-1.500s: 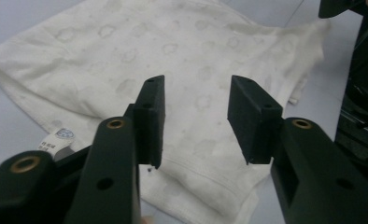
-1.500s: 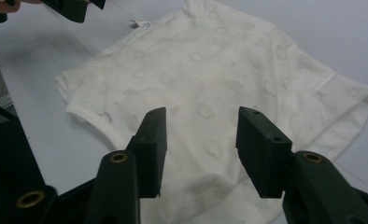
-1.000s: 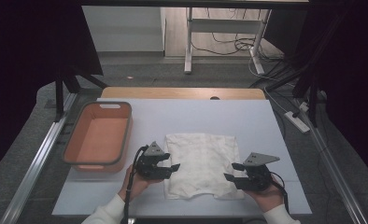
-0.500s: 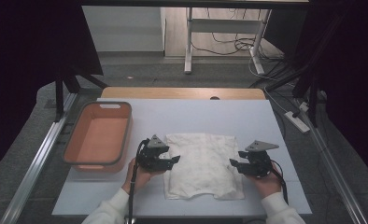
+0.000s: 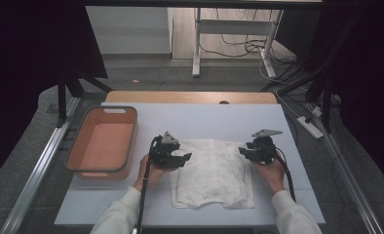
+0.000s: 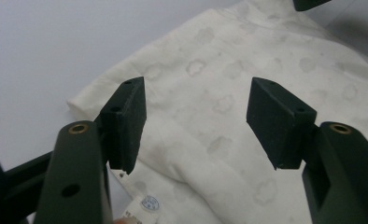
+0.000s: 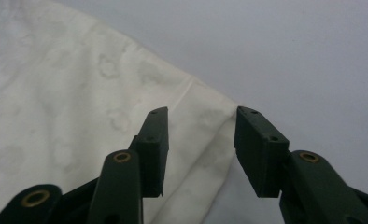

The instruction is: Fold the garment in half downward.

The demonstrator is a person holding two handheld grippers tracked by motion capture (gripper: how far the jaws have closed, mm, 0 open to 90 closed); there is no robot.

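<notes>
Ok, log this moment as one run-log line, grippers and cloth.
left gripper: open, at white cloth left edge | right gripper: jaws just closing, astride cloth's right edge, not yet gripping | orange bin: left of cloth

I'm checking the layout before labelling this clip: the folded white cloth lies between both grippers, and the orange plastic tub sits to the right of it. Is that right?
Not quite. In the high view the orange plastic tub sits to the left of the folded white cloth, beyond the left gripper. The cloth does lie between that and the right gripper.

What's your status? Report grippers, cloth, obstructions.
Left gripper open above the cloth's left edge. Right gripper open, jaws just been closing, straddling the right edge, no grip yet. Orange bin off to the left, not in the way.
</notes>
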